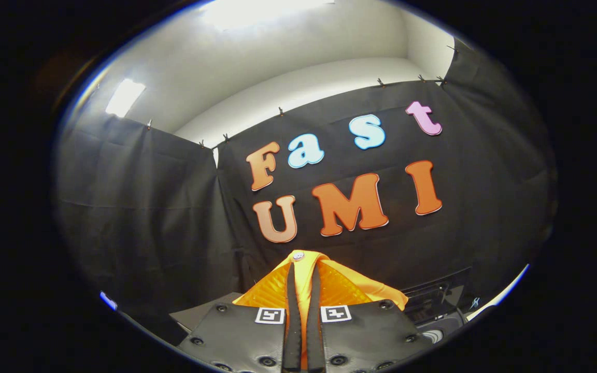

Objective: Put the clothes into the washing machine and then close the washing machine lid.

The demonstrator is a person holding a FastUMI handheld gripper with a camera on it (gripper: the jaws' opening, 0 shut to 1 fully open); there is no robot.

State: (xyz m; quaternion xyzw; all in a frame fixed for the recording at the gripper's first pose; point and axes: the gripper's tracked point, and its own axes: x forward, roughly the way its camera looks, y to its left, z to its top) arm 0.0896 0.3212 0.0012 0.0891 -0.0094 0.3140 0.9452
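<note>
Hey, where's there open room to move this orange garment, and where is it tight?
The gripper is shut on the orange garment, lifted in front of the black cloth wall. Open air lies above and to the left of the garment, before that wall. Low on the right it is crowded by a dark machine panel. I cannot see a bare surface to set it on.

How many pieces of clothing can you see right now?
1: an orange garment with a button, pinched between the closed fingers of the gripper and draped to both sides of them. More clothes could be hidden below the gripper.
</note>
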